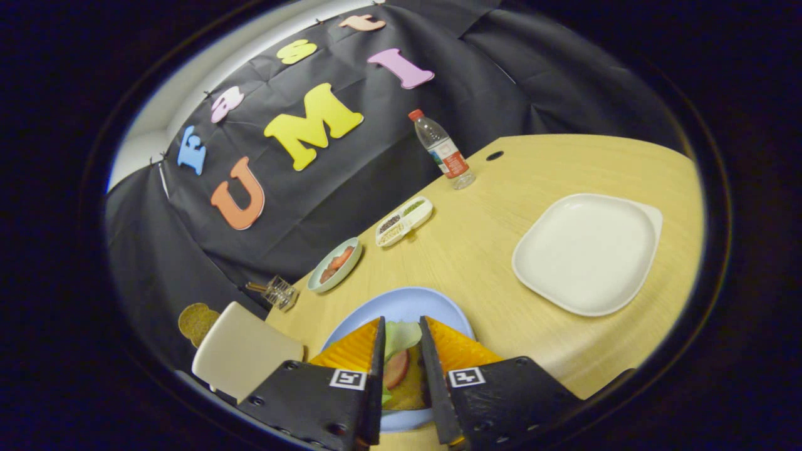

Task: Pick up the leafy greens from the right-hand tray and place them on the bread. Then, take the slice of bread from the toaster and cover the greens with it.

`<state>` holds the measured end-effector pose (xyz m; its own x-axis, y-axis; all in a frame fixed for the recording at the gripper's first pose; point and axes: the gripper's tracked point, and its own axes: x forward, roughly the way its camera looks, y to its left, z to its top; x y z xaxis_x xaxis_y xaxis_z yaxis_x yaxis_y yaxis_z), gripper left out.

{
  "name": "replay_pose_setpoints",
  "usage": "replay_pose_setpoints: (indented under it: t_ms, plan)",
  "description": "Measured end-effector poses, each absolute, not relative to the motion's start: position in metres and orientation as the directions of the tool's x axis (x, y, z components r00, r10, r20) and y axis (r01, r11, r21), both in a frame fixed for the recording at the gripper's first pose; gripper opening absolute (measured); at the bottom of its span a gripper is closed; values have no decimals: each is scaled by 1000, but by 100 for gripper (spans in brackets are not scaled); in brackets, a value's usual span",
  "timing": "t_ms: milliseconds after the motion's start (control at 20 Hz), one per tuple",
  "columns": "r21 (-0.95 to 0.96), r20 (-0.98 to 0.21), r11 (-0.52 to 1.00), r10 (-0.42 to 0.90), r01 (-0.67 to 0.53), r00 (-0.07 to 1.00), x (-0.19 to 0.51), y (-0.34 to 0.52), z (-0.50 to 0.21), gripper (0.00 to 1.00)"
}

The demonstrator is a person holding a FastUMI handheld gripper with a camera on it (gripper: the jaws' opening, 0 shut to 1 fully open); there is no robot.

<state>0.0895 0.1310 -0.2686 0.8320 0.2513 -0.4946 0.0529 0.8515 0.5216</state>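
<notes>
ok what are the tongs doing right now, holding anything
tongs: part open over the blue plate, fingers either side of the leafy greens on the bread; whether they press on the greens cannot be told.

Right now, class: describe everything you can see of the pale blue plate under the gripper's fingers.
The pale blue plate is round, smooth and matte, like plastic, lying flat on the wooden table. It holds a bread slice topped with leafy greens and a reddish slice. The gripper hangs over it, its fingers slightly apart with the food showing between them, hiding much of the plate. A small green dish sits beyond it.
</notes>
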Motion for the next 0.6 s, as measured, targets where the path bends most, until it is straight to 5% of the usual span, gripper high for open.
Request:
replay_pose_setpoints:
  t_ms: [50,250,600]
  plan:
    - [502,-487,864,237,47,841,90,128,-265,48]
    - [430,-448,903,192,22,873,89,123,-246,80]
    - [181,-291,982,98,-46,952,71,131,-178,95]
